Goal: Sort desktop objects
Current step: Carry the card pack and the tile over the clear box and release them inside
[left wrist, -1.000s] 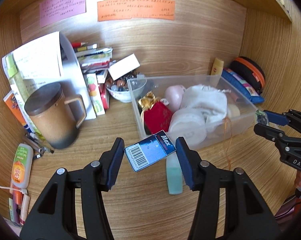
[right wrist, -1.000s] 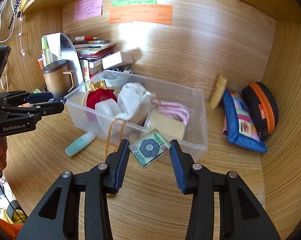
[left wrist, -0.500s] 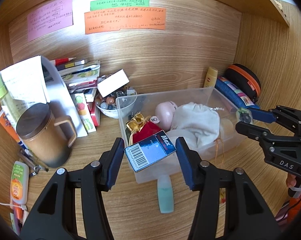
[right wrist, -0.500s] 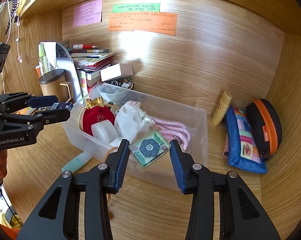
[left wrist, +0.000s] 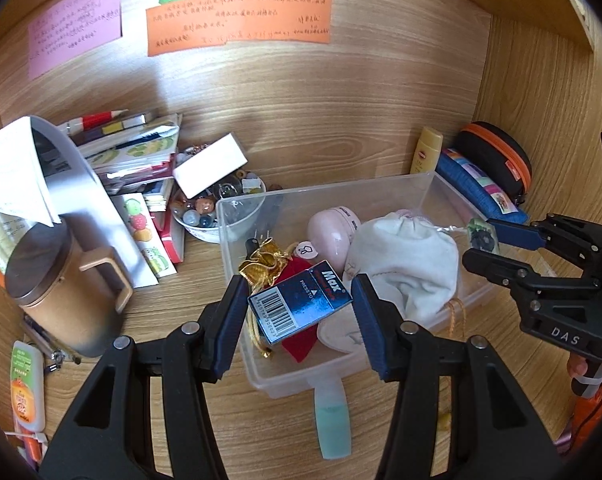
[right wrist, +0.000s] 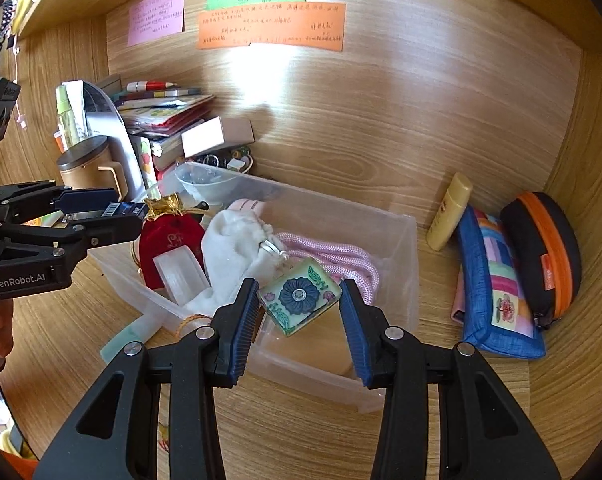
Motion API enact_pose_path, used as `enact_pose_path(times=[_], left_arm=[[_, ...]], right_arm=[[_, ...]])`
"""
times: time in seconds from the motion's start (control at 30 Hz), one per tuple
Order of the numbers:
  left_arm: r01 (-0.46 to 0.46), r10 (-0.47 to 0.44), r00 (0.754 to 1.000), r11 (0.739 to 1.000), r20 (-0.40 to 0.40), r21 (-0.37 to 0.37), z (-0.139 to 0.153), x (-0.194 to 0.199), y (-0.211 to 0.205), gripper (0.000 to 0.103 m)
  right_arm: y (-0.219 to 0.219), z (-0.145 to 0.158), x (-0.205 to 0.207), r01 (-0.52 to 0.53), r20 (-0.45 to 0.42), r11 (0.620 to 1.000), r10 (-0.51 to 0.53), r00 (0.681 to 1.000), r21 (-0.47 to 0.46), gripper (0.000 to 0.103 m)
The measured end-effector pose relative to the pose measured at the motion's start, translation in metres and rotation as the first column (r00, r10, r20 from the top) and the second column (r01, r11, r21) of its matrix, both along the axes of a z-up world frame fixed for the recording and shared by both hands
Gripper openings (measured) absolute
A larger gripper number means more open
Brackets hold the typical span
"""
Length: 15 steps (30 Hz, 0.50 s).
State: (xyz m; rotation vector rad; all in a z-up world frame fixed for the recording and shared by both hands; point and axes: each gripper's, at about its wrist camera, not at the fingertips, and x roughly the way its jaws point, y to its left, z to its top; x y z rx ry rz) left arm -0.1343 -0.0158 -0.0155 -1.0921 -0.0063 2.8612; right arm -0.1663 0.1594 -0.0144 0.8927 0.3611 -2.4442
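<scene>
1. My left gripper point(left wrist: 299, 312) has its jaws closed on a small blue box point(left wrist: 300, 307) with a barcode and the word "Max" on it.
2. The blue box hangs over the near left end of the clear plastic bin point(left wrist: 421, 184), above a red pouch point(left wrist: 301, 344) with a gold tie.
3. My right gripper point(right wrist: 299, 300) has its jaws closed on a little square tile point(right wrist: 299, 295) with a blue flower painted on it.
4. The tile hangs over the near side of the bin, just above a pink rope point(right wrist: 333, 260) and next to a white cloth bag point(right wrist: 233, 248).
5. The bin sits on the wooden worktop point(right wrist: 461, 420).
6. A mint green tube point(left wrist: 333, 420) lies on the worktop, with one end tucked under the bin's near edge.
7. To the left of the bin stand a brown mug point(left wrist: 61, 292) with a lid and a white bowl point(left wrist: 205, 228) full of beads.
8. To the right of the bin lie a yellow bottle point(right wrist: 449, 212), a blue pouch point(right wrist: 497, 292) and a black case point(right wrist: 545, 256) with an orange zip.
</scene>
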Motion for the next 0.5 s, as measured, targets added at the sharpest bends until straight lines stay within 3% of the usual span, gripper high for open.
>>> enact_pose_path(times=[0.5], left_arm=[[0.007, -0.007, 1.000, 1.000, 0.028, 0.018, -0.012, -0.024, 0.004, 0.053]], right_arm=[[0.006, -0.010, -0.019, 0.007, 0.039, 1.000, -0.007, 0.999, 0.009, 0.038]])
